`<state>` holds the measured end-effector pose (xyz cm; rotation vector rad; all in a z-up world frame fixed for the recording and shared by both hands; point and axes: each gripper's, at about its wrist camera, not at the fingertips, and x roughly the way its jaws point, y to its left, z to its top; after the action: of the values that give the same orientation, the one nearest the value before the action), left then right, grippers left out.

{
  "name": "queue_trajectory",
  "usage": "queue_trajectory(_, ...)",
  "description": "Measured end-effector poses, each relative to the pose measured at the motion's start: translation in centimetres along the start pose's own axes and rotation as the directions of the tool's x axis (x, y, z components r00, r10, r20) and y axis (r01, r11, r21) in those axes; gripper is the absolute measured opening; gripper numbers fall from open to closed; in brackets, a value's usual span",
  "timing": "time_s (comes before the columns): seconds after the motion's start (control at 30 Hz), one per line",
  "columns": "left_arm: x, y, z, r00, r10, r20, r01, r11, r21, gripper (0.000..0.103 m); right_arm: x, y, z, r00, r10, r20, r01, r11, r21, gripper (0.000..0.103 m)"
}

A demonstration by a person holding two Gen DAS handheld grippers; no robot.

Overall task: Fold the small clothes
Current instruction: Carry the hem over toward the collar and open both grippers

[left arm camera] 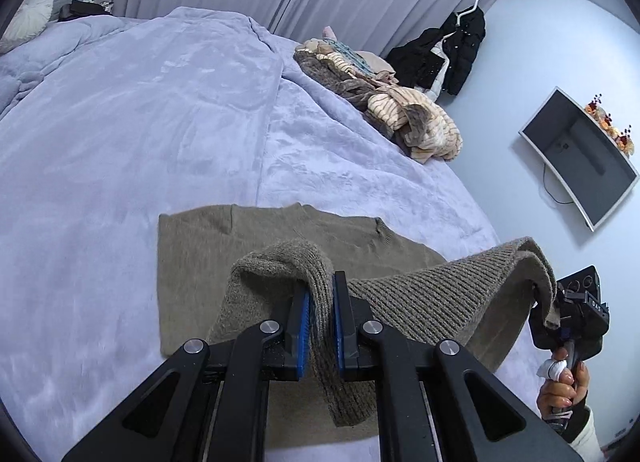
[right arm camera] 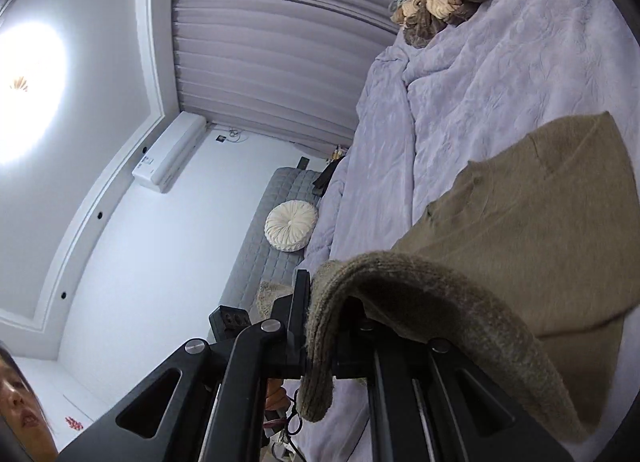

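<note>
We are clamping both the left gripper (left arm camera: 320, 318) and the right gripper (right arm camera: 318, 326) onto the ribbed hem of the olive knit sweater (left arm camera: 248, 238), its upper half lying flat on the lavender blanket (left arm camera: 140, 102). It is looking soft, floppy and light, sagging between our grips, so we are holding it by the thicker hem corners.

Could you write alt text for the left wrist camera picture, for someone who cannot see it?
The left tongs pinch the ribbed hem of an olive-brown sweater lying on a lavender bedspread. The right tongs lift the hem's other corner; a pile of clothes waits behind.
</note>
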<state>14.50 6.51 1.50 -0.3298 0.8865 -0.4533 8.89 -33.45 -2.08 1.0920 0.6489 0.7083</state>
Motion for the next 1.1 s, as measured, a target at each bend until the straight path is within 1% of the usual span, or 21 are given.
queue_trajectory(0.07, 3.0, 0.7, 1.0, 0.999, 0.035, -0.023, -0.035, 0.999, -0.002, 0.011, 1.5, -2.7, 2.5, 0.999, -0.036, 0.011, 0.035, 0.998, 0.047, 0.009)
queue_trajectory(0.13, 6.7, 1.6, 1.4, 0.993, 0.092, -0.075, -0.091, 0.996, 0.016, 0.011, 2.6, -6.3, 4.1, 0.995, -0.102, 0.013, 0.100, 0.989, 0.104, 0.009)
queue_trajectory(0.2, 9.4, 2.5, 1.2, 0.985, 0.136, -0.107, -0.133, 0.991, 0.030, 0.011, 3.4, -9.9, 4.8, 0.985, -0.173, 0.002, 0.171, 0.973, 0.156, 0.009)
queue_trajectory(0.3, 11.3, 3.9, 0.6, 0.979, 0.154, -0.136, -0.154, 0.988, 0.008, 0.012, 4.2, -14.3, 5.1, 0.975, -0.223, -0.012, 0.219, 0.944, 0.246, 0.010)
queue_trajectory(0.33, 11.6, 4.2, 0.6, 0.979, 0.151, -0.139, -0.153, 0.988, -0.003, 0.016, 4.2, -15.1, 5.2, 0.973, -0.229, -0.012, 0.224, 0.938, 0.263, 0.010)
queue_trajectory(0.37, 11.7, 4.5, 0.6, 0.977, 0.158, -0.145, -0.162, 0.987, -0.011, 0.024, 4.3, -15.7, 5.2, 0.973, -0.232, -0.011, 0.227, 0.935, 0.274, 0.011)
queue_trajectory(0.4, 11.7, 4.6, 0.6, 0.975, 0.168, -0.145, -0.172, 0.985, -0.013, 0.028, 4.3, -16.0, 5.1, 0.971, -0.237, -0.012, 0.231, 0.932, 0.279, 0.011)
queue_trajectory(0.43, 11.5, 4.7, 0.6, 0.972, 0.187, -0.142, -0.190, 0.982, -0.009, 0.039, 4.3, -16.2, 5.2, 0.971, -0.240, -0.012, 0.234, 0.931, 0.279, 0.011)
queue_trajectory(0.47, 11.2, 4.7, 0.7, 0.968, 0.213, -0.129, -0.216, 0.976, -0.006, 0.063, 4.4, -16.1, 5.3, 0.971, -0.239, -0.013, 0.233, 0.932, 0.279, 0.012)
queue_trajectory(0.5, 10.4, 4.6, 0.9, 0.959, 0.272, -0.078, -0.273, 0.962, 0.003, 0.076, 4.3, -16.0, 5.6, 0.971, -0.237, -0.014, 0.232, 0.933, 0.277, 0.013)
queue_trajectory(0.53, 9.5, 4.5, 1.1, 0.951, 0.308, -0.022, -0.307, 0.952, 0.006, 0.087, 4.4, -15.7, 5.9, 0.972, -0.235, -0.011, 0.229, 0.934, 0.274, 0.015)
queue_trajectory(0.57, 8.6, 4.4, 1.3, 0.948, 0.317, 0.026, -0.317, 0.948, 0.007, 0.087, 4.3, -15.4, 6.3, 0.973, -0.231, -0.003, 0.223, 0.936, 0.271, 0.027)
queue_trajectory(0.6, 8.1, 4.4, 1.7, 0.952, 0.304, 0.044, -0.304, 0.953, 0.003, 0.087, 4.4, -15.0, 6.6, 0.973, -0.230, 0.008, 0.219, 0.938, 0.268, 0.051)
queue_trajectory(0.67, 7.7, 4.6, 2.2, 0.960, 0.275, 0.047, -0.275, 0.962, -0.011, 0.087, 4.1, -14.1, 7.5, 0.977, -0.205, 0.059, 0.184, 0.949, 0.255, 0.079)
queue_trajectory(0.73, 7.4, 4.3, 2.3, 0.968, 0.244, 0.051, -0.245, 0.970, 0.003, 0.087, 3.4, -13.0, 8.3, 0.976, -0.187, 0.112, 0.158, 0.960, 0.233, 0.079)
queue_trajectory(0.8, 6.8, 3.8, 1.7, 0.979, 0.192, 0.062, -0.194, 0.981, 0.026, 0.087, 3.1, -12.1, 8.5, 0.976, -0.175, 0.132, 0.143, 0.964, 0.226, 0.079)
queue_trajectory(0.87, 6.3, 3.3, 0.7, 0.991, 0.124, 0.055, -0.127, 0.991, 0.051, 0.087, 3.1, -11.4, 8.2, 0.980, -0.163, 0.111, 0.136, 0.967, 0.217, 0.079)
queue_trajectory(0.93, 6.8, 3.0, -0.4, 0.999, 0.036, -0.008, -0.035, 0.997, 0.072, 0.087, 3.5, -11.0, 7.4, 0.983, -0.173, 0.064, 0.157, 0.968, 0.195, 0.079)
queue_trajectory(0.97, 7.5, 2.8, -0.9, 0.998, -0.011, -0.066, 0.016, 0.997, 0.076, 0.087, 3.8, -11.0, 7.0, 0.981, -0.188, 0.041, 0.178, 0.967, 0.180, 0.079)
queue_trajectory(1.03, 9.6, 2.5, -2.0, 0.982, -0.065, -0.177, 0.079, 0.994, 0.074, 0.087, 4.2, -11.4, 6.9, 0.971, -0.240, 0.019, 0.234, 0.959, 0.162, 0.079)
queue_trajectory(1.1, 11.5, 1.8, -2.2, 0.975, -0.050, -0.216, 0.069, 0.994, 0.080, 0.087, 4.2, -12.5, 6.8, 0.963, -0.268, 0.019, 0.260, 0.947, 0.187, 0.079)
